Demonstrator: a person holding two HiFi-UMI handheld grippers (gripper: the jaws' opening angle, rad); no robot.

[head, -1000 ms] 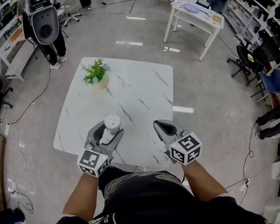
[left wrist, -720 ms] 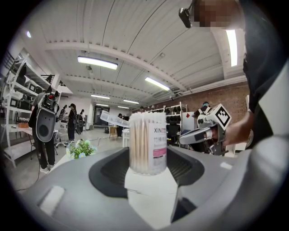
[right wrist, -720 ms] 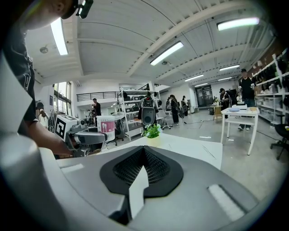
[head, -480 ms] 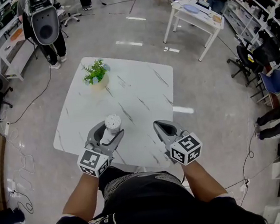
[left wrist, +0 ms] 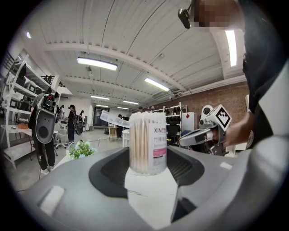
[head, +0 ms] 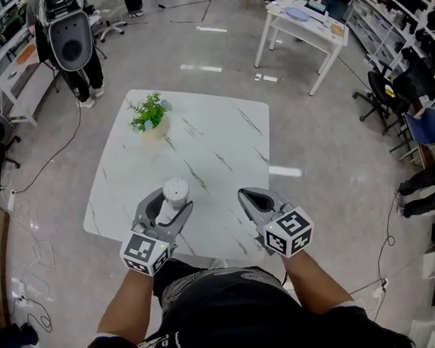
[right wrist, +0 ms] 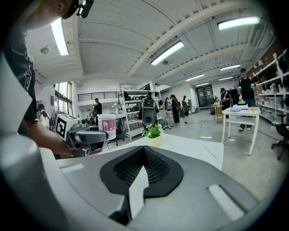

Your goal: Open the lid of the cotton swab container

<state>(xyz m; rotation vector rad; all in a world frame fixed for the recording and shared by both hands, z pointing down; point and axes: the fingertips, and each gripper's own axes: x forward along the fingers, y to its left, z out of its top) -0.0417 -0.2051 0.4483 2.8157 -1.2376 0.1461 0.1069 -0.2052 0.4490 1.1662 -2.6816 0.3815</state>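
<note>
Left hand-held gripper [head: 170, 206] is clamped on the swab container [head: 175, 190], pads pressing its lower body, so the tub stands upright between my jaws with its top pointing straight up. I hold it over the near edge of the tabletop [head: 214, 143], just in front of me.

Right hand-held gripper [head: 254, 199] has its jaws together with nothing in them. It hangs level with the left one, well apart from the tub, which lies off to its left. That's the line that matters. The long axis runs vertical and the lid is at the upper end, so my free right hand has to cross leftward and arrive at the top rim, not the side wall. The left can't do it, being busy as the clamp.

Looking along my left jaws, a clear flap [left wrist: 110, 118] tilts up and away from the rim on the far-left side. It may be the lid already hinged partway, but it's thin and see-through against the room, so I won't swear to it. From above, the swab tips show white at the mouth.
</note>
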